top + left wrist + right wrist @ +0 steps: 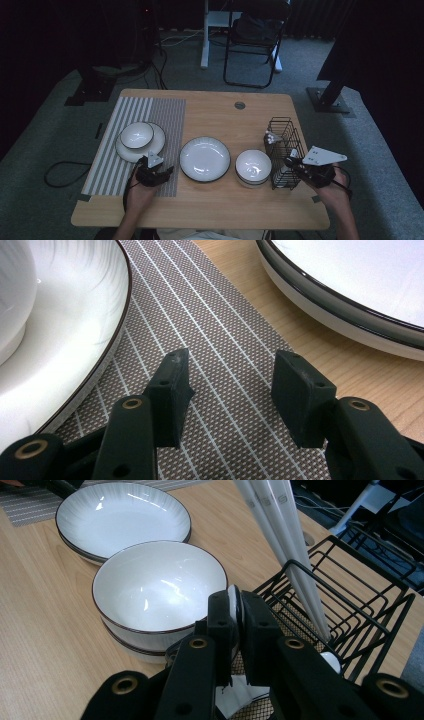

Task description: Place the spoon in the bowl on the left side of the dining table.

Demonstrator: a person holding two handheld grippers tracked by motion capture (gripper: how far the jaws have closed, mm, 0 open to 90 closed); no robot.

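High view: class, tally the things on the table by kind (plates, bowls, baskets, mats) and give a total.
Plates: 2, the left plate and the middle plate
Bowls: 2, the left bowl and the right bowl, which may sit on another
Wire basket: 1
Striped mat: 1
Total: 6

Wooden table [210, 205] with a cable hole [240, 105] near the far edge. A striped mat [115, 165] is laid at the left of it. Right of the mat a plate [205, 159] is set, then stacked bowls [253, 168], then a wire rack [283, 150], all directly on the wood.
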